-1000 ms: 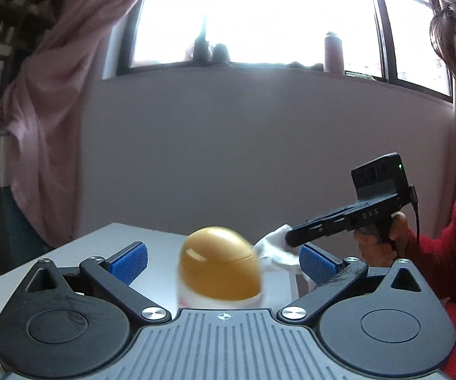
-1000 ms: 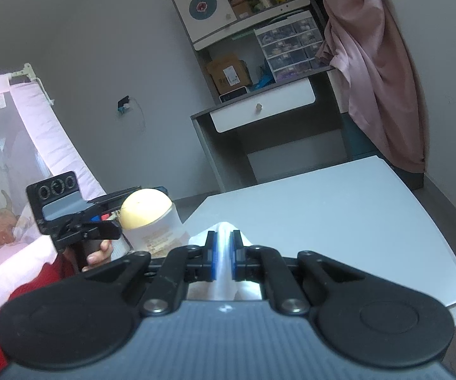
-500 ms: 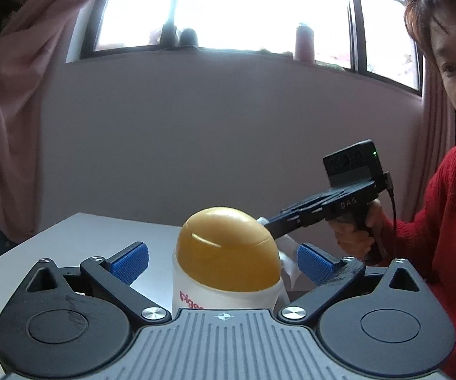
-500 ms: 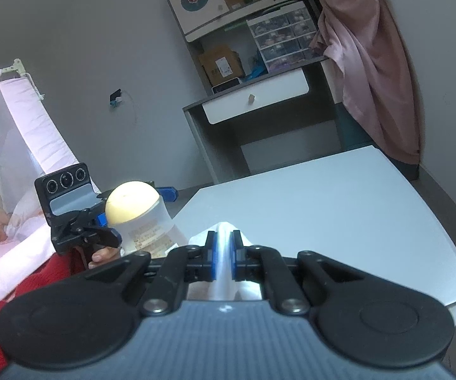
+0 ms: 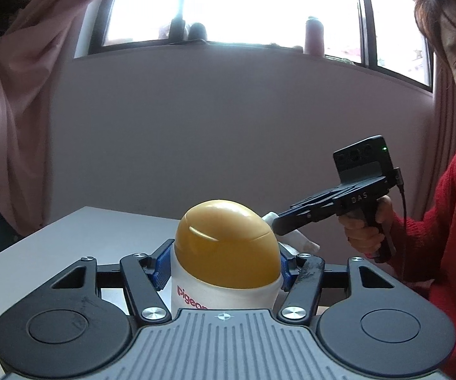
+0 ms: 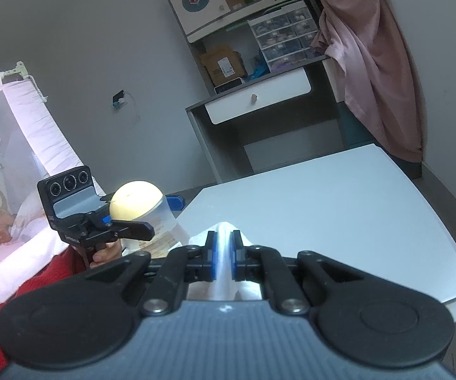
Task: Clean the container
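Observation:
The container (image 5: 224, 253) is a white plastic bottle with a domed yellow cap and red lettering. My left gripper (image 5: 223, 267) is shut on its body, blue pads pressed on both sides. It also shows at the left of the right wrist view (image 6: 139, 209), upright, held by the left gripper (image 6: 139, 218). My right gripper (image 6: 223, 250) is shut on a white cloth (image 6: 224, 272). In the left wrist view the right gripper (image 5: 278, 224) holds the cloth (image 5: 294, 237) just right of the cap, close to it.
A white table (image 6: 338, 209) lies under both grippers, with its far edge and right edge in the right wrist view. A desk with a drawer (image 6: 259, 101) and shelves stand beyond. A pink curtain (image 6: 376, 72) hangs at right. The person in red (image 5: 449, 237) sits at right.
My left gripper has closed from open onto the container. The right gripper with the cloth has stayed close beside the cap.

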### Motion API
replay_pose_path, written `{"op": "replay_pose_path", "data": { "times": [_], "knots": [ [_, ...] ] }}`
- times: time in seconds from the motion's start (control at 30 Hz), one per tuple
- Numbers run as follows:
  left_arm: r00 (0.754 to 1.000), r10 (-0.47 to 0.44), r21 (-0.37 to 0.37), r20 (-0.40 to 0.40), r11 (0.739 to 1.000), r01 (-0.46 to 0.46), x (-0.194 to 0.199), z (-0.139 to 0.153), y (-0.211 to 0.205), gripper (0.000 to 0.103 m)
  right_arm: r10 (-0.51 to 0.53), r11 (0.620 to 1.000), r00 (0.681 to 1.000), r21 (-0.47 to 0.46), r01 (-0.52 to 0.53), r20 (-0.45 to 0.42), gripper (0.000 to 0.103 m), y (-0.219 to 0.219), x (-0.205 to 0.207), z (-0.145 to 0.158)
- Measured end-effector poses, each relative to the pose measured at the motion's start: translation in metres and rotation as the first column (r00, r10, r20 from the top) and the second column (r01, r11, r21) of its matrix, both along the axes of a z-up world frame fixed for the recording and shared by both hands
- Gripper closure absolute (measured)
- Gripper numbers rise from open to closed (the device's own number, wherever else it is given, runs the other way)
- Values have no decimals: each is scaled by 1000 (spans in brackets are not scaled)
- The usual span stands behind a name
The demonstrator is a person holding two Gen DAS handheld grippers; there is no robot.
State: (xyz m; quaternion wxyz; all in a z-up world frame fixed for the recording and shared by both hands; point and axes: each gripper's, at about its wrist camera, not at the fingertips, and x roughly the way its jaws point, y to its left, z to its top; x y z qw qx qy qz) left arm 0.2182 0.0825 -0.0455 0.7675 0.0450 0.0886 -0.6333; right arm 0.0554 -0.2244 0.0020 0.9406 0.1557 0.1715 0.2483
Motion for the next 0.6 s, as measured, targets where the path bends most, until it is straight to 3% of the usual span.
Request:
{"op": "replay_pose_path", "data": {
  "times": [0.3,0.6],
  "knots": [
    [995,97,-20,18,995,-96,-9,0,3,43,12,1000,1000,-10,-12,-4,95,-1,1,5],
    [973,228,-42,30,973,-227,-21,0,6,44,1,999,1000,-33,-1,-6,95,6,-1,12]
  ]
}}
